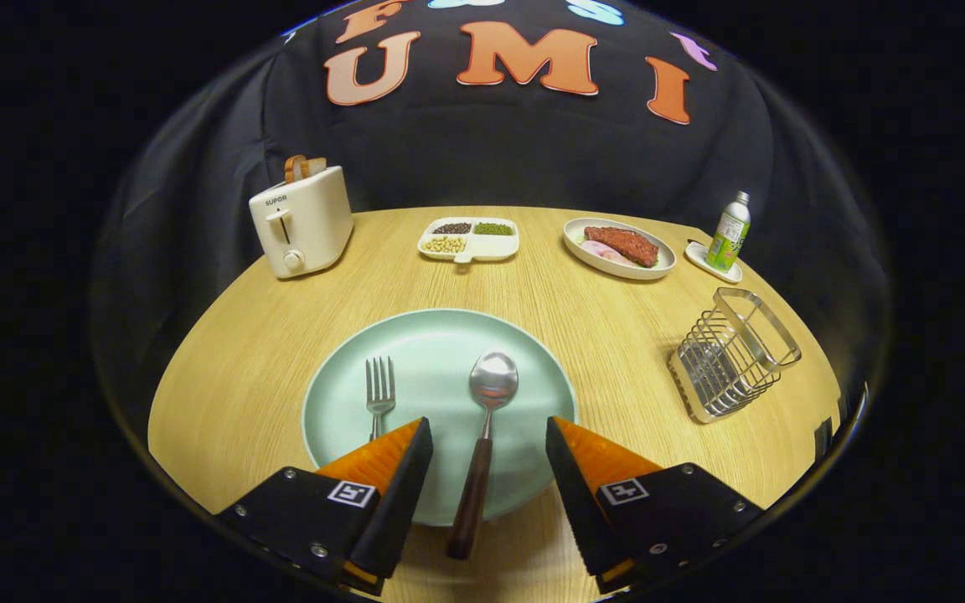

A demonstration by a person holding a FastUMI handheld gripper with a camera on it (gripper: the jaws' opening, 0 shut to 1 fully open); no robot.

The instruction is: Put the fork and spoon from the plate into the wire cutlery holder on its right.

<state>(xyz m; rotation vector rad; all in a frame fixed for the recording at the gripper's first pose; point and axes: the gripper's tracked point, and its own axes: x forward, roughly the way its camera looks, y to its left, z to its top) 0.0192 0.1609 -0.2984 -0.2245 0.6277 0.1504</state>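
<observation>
Tongs (pixel 488 429) apart above plate (pixel 340 402), spoon (pixel 487 419) between fingers, fork (pixel 379 394) by left one. Holder (pixel 734 356) right of plate on wood bench (pixel 239 368); toaster (pixel 301 221), black cloth wall behind.

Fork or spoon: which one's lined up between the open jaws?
The spoon: its dark handle runs down the gap between the open jaws of the gripper. The fork lies farther left, partly behind the left finger.

Your gripper (pixel 488 431) sits at the bottom centre of the frame, pointing forward, jaws spread wide apart. Your left finger (pixel 394 469) and right finger (pixel 587 469) angle inward toward each other, neither pressing on anything, nothing clamped between them.
</observation>
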